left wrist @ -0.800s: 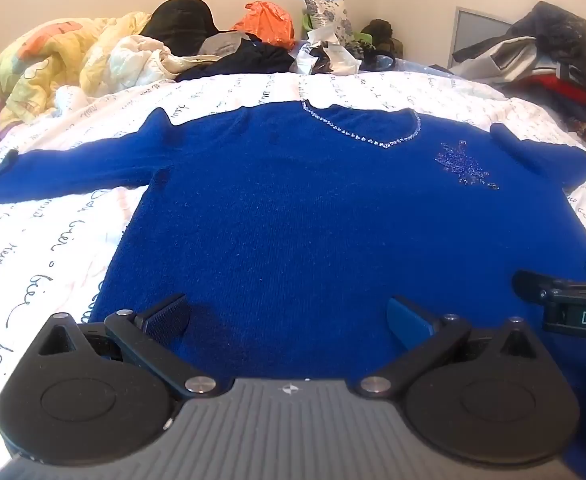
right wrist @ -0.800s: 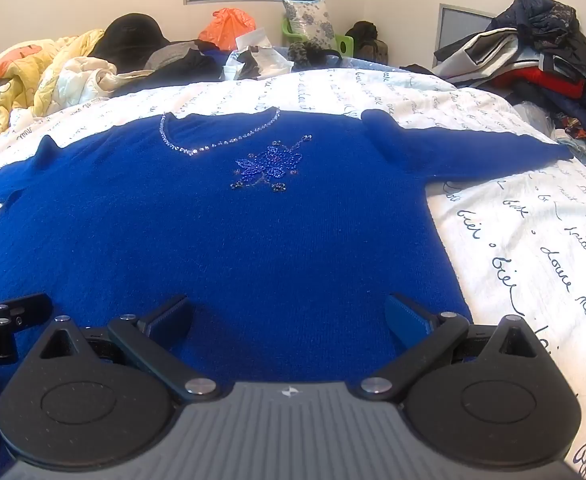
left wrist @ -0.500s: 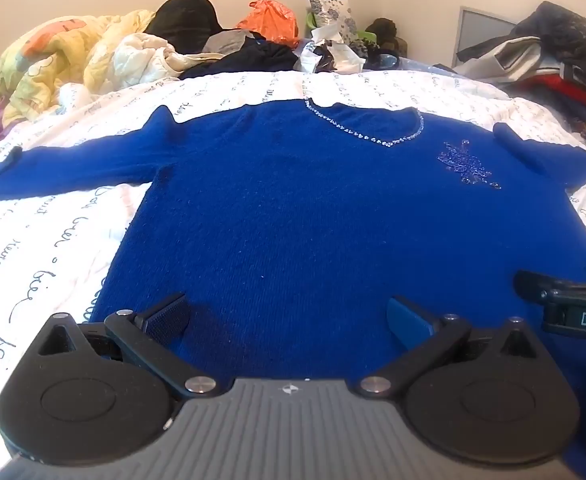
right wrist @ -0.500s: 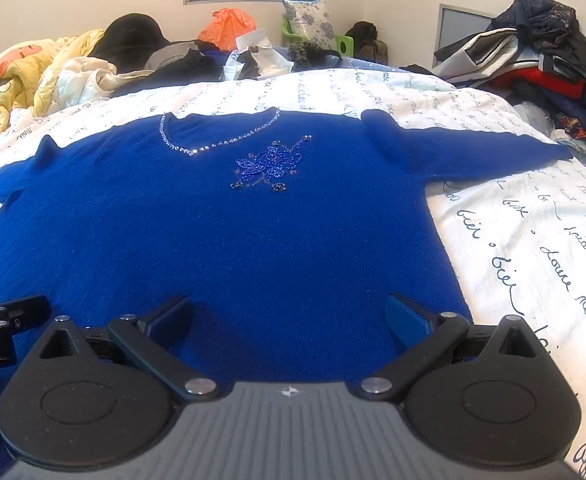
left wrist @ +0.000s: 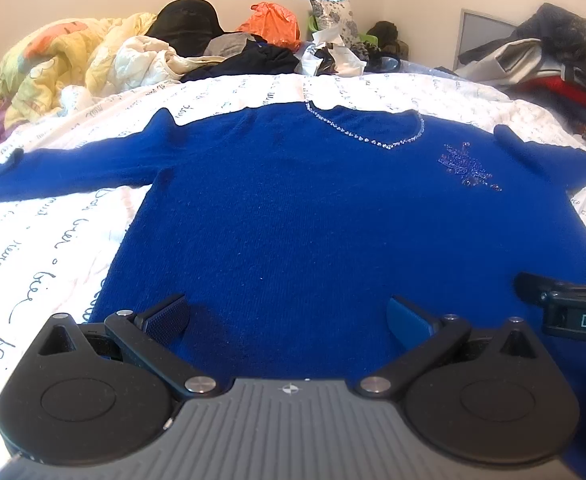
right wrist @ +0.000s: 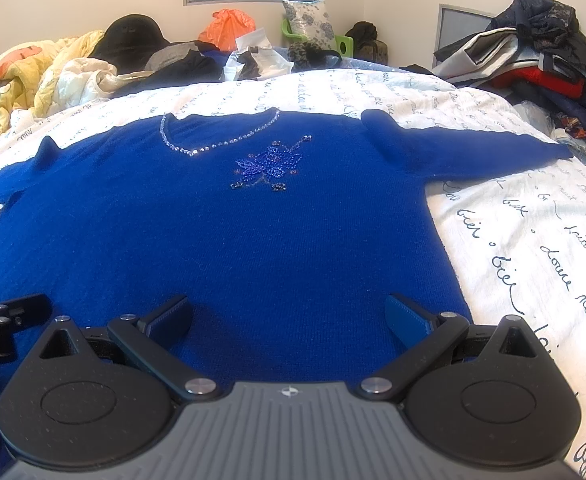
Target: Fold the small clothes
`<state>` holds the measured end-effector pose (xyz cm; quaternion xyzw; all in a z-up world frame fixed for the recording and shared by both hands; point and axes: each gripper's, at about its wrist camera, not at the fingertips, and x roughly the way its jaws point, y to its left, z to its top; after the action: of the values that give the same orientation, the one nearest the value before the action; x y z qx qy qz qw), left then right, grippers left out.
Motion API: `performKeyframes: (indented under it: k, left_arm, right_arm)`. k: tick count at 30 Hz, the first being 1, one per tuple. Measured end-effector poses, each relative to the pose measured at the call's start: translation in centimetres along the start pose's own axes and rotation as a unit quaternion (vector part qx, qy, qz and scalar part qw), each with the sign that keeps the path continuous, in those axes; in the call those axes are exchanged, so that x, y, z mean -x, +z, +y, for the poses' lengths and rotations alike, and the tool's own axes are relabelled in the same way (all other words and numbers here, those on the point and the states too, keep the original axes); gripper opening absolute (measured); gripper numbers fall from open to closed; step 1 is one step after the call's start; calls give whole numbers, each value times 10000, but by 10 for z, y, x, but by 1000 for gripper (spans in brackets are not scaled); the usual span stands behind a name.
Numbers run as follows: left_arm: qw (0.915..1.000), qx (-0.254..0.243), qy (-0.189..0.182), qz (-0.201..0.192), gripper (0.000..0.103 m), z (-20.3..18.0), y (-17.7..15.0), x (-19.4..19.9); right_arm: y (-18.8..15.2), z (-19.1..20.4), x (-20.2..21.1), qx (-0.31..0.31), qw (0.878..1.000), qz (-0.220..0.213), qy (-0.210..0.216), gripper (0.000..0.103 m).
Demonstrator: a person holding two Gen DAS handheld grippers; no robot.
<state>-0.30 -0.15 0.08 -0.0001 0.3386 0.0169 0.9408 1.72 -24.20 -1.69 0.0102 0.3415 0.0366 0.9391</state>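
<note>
Orange bag (left wrist: 271, 24), yellow quilt (left wrist: 49, 64), script-printed sheet (right wrist: 533, 240).

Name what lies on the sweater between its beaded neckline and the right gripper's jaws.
A beaded flower motif sits just below the neckline; then plain blue sweater down to the right gripper, in the right wrist view.

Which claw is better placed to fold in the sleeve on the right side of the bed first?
Right claw, probably: open over the blue knit sweater's hem, nearest that sleeve.
</note>
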Motion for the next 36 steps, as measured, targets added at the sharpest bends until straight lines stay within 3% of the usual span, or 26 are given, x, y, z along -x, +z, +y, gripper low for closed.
performKeyframes:
  k: [36]
  left_arm:
    - [10000, 0, -10, -13, 103, 0, -1, 0]
  right_arm:
    - [0, 0, -2, -7, 10000, -2, 4, 103]
